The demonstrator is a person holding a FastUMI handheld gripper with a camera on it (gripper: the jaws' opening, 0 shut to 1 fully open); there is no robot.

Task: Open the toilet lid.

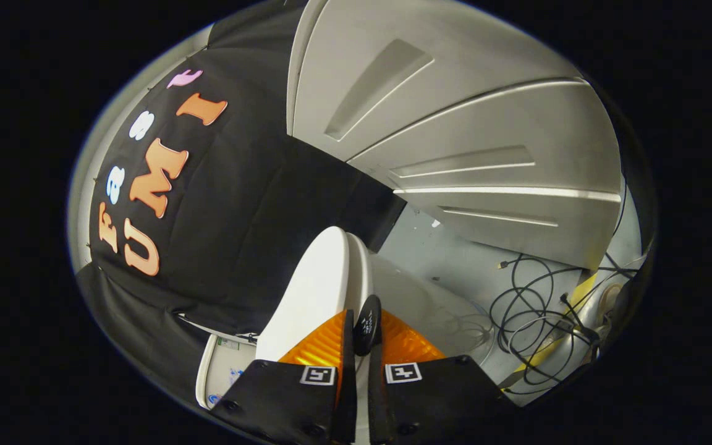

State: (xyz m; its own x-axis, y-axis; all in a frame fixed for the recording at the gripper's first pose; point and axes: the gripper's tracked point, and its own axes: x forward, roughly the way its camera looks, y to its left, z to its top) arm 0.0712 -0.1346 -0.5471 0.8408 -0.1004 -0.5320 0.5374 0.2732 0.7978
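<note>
The white toilet lid (316, 290) is seen edge-on, lifted away from the white seat and bowl (421, 306) beside it. Its rim runs straight down between my fingers. My gripper (363, 321) is shut on that rim, one finger on each face of the lid. A small black oval bumper (366, 322) on the lid sits right between the fingertips. The lid's lower part is hidden behind the gripper body.
The black cloth wall (226, 204) hangs just beyond the lid. Grey panelled doors (455, 123) stand past the bowl. Loose black cables (535, 309) and a yellow strip lie on the grey floor (449, 259). A white part of the toilet (220, 364) shows beside the gripper body.
</note>
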